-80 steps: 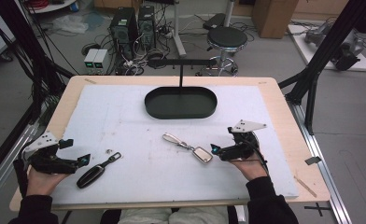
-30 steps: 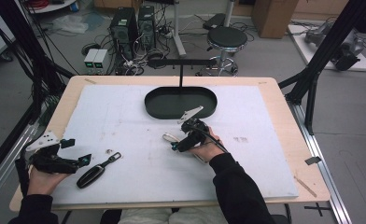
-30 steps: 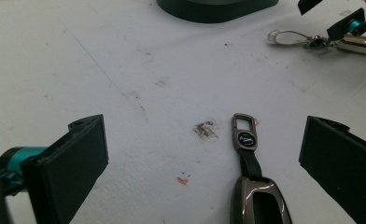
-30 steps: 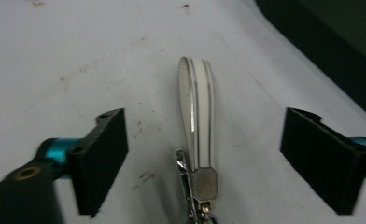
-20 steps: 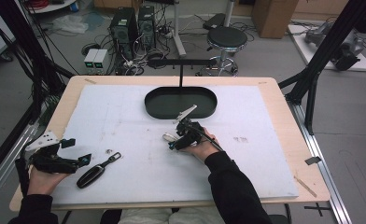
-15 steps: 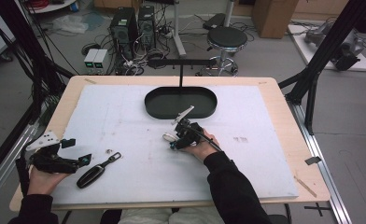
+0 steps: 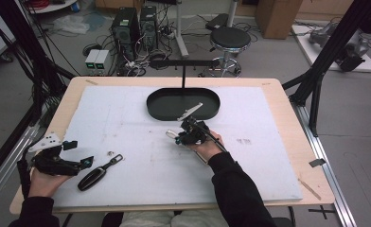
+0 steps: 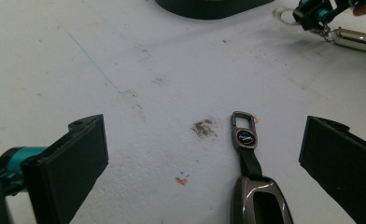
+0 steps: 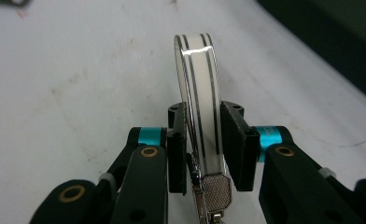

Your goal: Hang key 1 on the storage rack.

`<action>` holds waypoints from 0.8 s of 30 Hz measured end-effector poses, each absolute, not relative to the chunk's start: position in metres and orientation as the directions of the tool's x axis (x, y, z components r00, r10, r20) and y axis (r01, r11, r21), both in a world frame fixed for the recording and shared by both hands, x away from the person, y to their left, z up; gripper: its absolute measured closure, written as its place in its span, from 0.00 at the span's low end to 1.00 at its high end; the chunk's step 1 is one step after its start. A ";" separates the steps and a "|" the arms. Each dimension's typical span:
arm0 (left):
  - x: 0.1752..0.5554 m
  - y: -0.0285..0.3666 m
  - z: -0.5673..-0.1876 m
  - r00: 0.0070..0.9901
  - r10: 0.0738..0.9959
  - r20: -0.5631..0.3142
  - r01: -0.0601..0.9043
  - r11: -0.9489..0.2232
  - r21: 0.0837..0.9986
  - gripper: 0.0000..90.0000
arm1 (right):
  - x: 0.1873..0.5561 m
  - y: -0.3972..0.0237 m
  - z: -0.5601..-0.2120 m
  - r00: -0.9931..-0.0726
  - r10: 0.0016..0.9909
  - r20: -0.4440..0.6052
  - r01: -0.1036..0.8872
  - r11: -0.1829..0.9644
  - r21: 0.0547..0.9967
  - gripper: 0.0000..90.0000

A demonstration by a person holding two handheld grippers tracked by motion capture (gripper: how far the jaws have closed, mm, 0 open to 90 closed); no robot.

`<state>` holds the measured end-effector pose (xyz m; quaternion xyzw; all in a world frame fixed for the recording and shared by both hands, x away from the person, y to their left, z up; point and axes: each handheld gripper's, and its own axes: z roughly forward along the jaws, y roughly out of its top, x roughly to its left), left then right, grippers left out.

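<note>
My right gripper is at the middle of the white sheet, just in front of the black oval tray. Its jaws have just been closing and now pinch the white, black-striped strap loop of a keychain. The keychain's silver fob trails behind the jaws, close to the sheet. At the front left my left gripper stands open. A black key fob with a metal clip lies on the sheet between and just ahead of its jaws, untouched.
A black post with a crossbar rises behind the tray. The wooden table edge frames the white sheet. Computers, cables and a stool stand on the floor beyond the table.
The right hand came from the table's front right to the keychain at the middle, and its jaws closed on the strap loop. The left hand kept still.
</note>
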<state>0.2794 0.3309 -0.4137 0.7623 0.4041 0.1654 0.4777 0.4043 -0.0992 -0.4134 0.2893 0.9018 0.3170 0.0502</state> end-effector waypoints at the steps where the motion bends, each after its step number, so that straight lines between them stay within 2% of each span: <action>1: 0.279 0.331 -0.414 0.619 0.774 -0.134 0.458 -0.217 0.862 0.02 | 0.404 -0.099 -0.413 -0.828 0.554 0.093 0.490 0.632 0.601 0.81; 2: 0.280 0.331 -0.414 0.619 0.774 -0.133 0.459 -0.219 0.861 0.02 | 0.406 -0.108 -0.405 -0.821 0.562 0.102 0.489 0.600 0.633 0.81; 12: 0.281 0.328 -0.416 0.626 0.768 -0.136 0.461 -0.223 0.859 0.02 | 0.418 -0.141 -0.366 -0.772 0.616 0.160 0.502 0.434 0.749 0.83; 24: 0.281 0.329 -0.415 0.624 0.769 -0.139 0.458 -0.216 0.862 0.02 | 0.428 -0.150 -0.342 -0.754 0.633 0.178 0.501 0.378 0.779 0.84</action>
